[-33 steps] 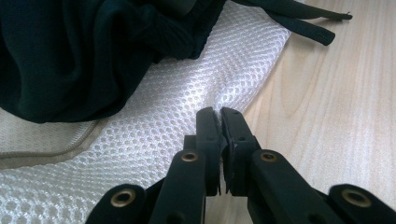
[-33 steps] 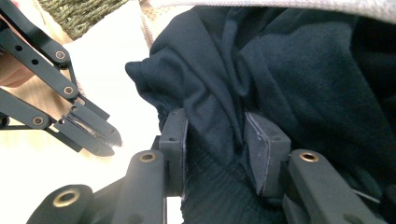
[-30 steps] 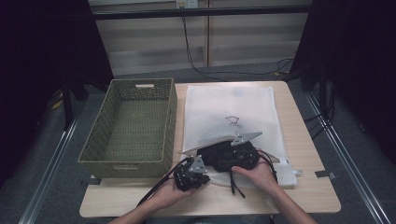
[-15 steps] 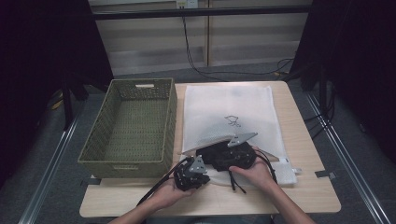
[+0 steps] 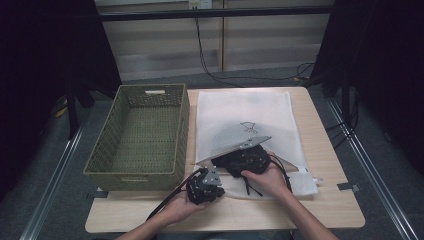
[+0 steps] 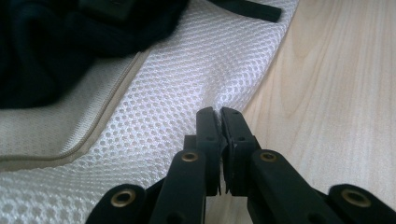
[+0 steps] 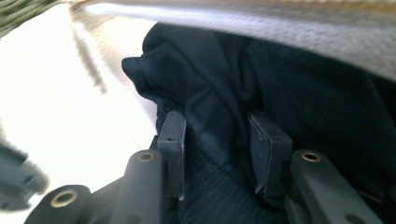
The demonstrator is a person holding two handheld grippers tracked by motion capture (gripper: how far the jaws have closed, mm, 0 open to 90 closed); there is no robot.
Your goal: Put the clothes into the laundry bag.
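A white mesh laundry bag (image 5: 245,107) lies flat on the wooden table (image 5: 325,210), its near end open toward me. My left gripper (image 5: 204,186) sits at the bag's near left corner. In the left gripper view its jaws (image 6: 219,112) are shut on the mesh edge (image 6: 154,116). My right gripper (image 5: 247,160) reaches into the bag's mouth under the lifted top layer. A bunched dark garment (image 7: 289,84) fills the right gripper view, with a fold of it pinched between the jaws (image 7: 215,135). Part of the garment is hidden inside the bag.
An empty green woven basket (image 5: 152,90) stands on the left half of the table, right beside the bag. Bare wood runs along the table's front edge and right side. Dark curtains and cables stand beyond the far edge.
The lifted top layer of the bag has sunk a little and the right gripper has shifted slightly with the garment. The left gripper has stayed put.
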